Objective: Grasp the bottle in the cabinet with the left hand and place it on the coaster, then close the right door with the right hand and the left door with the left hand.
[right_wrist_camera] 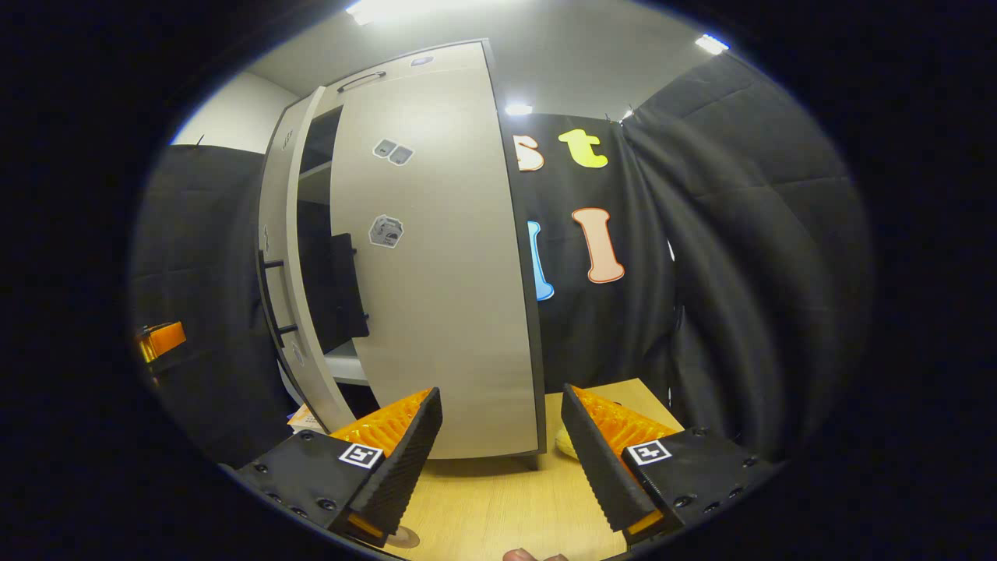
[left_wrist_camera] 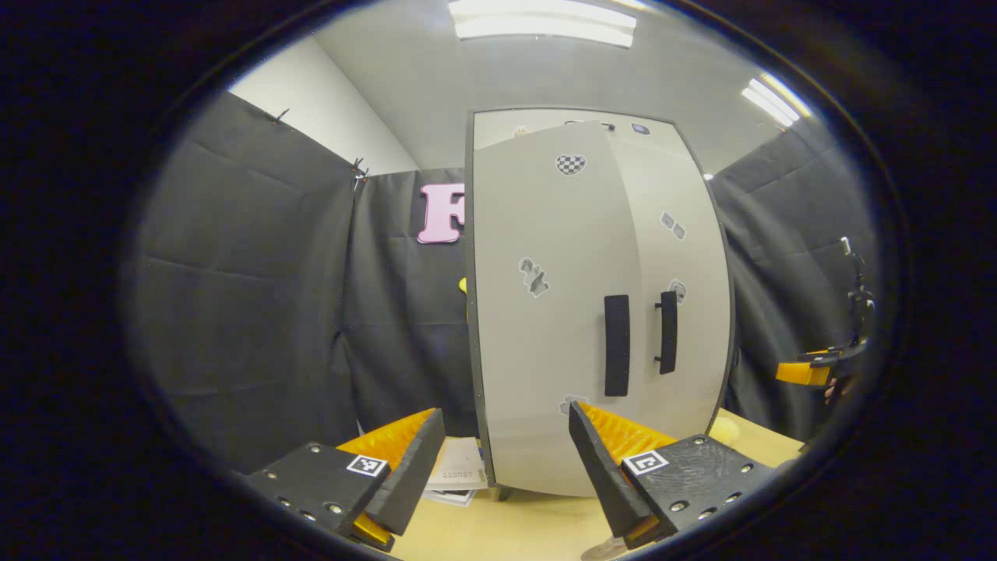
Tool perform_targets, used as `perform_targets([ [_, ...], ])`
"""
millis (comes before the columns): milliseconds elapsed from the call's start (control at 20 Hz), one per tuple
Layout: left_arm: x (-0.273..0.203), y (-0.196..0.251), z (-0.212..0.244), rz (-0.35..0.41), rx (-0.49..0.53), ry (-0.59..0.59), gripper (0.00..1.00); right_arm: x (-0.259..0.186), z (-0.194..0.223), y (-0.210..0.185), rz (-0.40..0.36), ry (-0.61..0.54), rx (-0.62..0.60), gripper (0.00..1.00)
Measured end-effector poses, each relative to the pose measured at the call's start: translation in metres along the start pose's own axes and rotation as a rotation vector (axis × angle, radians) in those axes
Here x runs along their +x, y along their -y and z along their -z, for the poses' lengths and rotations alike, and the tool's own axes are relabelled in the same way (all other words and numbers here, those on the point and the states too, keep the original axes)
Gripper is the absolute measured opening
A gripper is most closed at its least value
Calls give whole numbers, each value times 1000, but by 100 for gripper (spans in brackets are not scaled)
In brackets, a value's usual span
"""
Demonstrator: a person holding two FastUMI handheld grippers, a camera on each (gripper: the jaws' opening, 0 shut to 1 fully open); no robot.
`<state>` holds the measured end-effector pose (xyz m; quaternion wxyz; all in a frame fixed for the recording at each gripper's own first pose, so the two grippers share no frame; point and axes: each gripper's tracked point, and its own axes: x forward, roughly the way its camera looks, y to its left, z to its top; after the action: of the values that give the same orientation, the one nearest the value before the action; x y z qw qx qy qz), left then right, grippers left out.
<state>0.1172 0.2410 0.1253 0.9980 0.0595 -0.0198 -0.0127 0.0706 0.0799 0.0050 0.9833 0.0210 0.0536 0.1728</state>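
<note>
Jaws of left gripper (left_wrist_camera: 498, 460) and right gripper (right_wrist_camera: 498, 452) both wide apart, empty. Left door (left_wrist_camera: 545, 312) slightly ajar, right door (right_wrist_camera: 436, 265) shut; cabinet (left_wrist_camera: 685, 257) on table (right_wrist_camera: 498, 499). Bottle unseen.

The pale grey cabinet (left_wrist_camera: 600, 312) stands upright on the table, its left door (right_wrist_camera: 280, 265) ajar and right door (right_wrist_camera: 436, 265) nearly shut.

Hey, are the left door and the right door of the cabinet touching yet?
Apart. The right gripper view shows a dark gap between the left door and the right door, with the shelves visible through it.
</note>
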Motion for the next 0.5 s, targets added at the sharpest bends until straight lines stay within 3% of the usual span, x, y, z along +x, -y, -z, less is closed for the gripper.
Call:
perform_targets([
  [150,6,0,6,44,17,12,100,-1,5,-1,17,-31,13,98],
  [200,7,3,6,69,12,18,94,0,6,-2,22,-38,20,98],
  [250,7,4,7,88,5,18,97,-2,6,-2,27,-41,29,98],
  [500,10,3,10,113,-5,6,94,-10,6,-4,51,-34,59,98],
])
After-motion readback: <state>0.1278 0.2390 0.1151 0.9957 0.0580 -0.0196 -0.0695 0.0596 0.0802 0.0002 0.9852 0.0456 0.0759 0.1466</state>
